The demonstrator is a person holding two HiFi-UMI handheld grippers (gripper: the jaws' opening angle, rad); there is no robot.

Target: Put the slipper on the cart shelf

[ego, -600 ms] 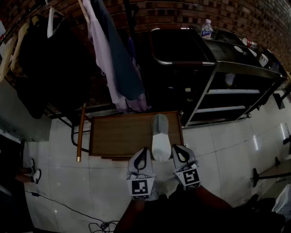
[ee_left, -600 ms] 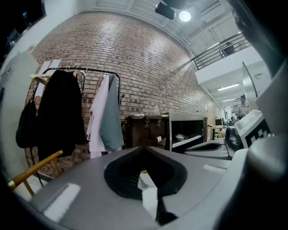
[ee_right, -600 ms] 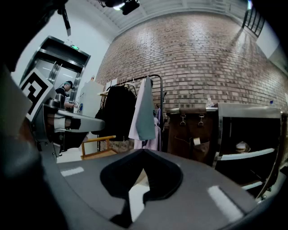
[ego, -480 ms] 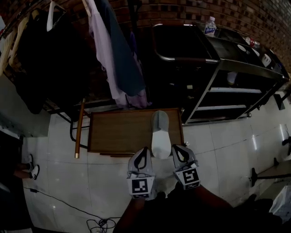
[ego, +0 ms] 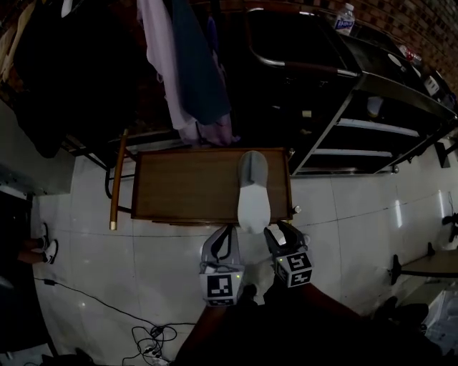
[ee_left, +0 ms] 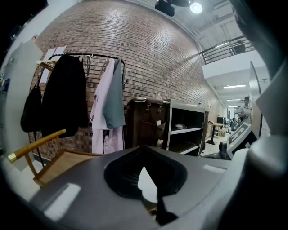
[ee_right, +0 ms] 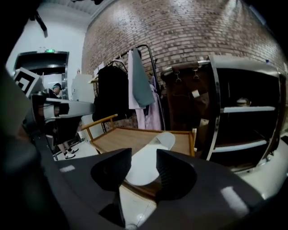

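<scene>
R gripper [ee_right: 144,152]: fingers [ee_right: 176,174] stand moderately apart, clamped on nothing. The slipper [ee_right: 144,165] shows thru the gap. In head view the tips sit just beside its heel, on the R side; can't tell if they touch it.

L gripper [ee_left: 143,150]: fingers [ee_left: 122,174] narrow, tips together, only a sliver of pale floor showing lower down. Nothing held. It hangs near the heel's L side, over the floor.

Slipper is pale grey/white. It lies sole-down, lengthwise, near the R end of a low wooden surface [ego: 182,182], toe twd the brick wall. Heel pokes out past the near edge. Not on the cart.

Writing:
- Each gripper cube carries b/w square markers, no letters.
- Water bottle [ego: 345,18] on the cart top has a blue label, too small to read.
- Green sign [ee_right: 49,50] over a doorway, illegible.

Around:
- Black metal cart [ego: 372,82] stands just beside the surface's R end, w/ pale shelves [ego: 376,127] below its top. Small items on it are too dim to name.
- Clothes rail behind the surface, w/ a pink garment [ego: 166,78] and a blue-grey one [ego: 195,64] hanging down to its back edge. Black coats [ego: 64,78] hang further L.
- Wooden rail w/ brass tip [ego: 117,179] at the surface's L end.
- Cables [ego: 147,337] on the white tile floor.
- A person's sneakers [ego: 43,249] at far L.
</scene>
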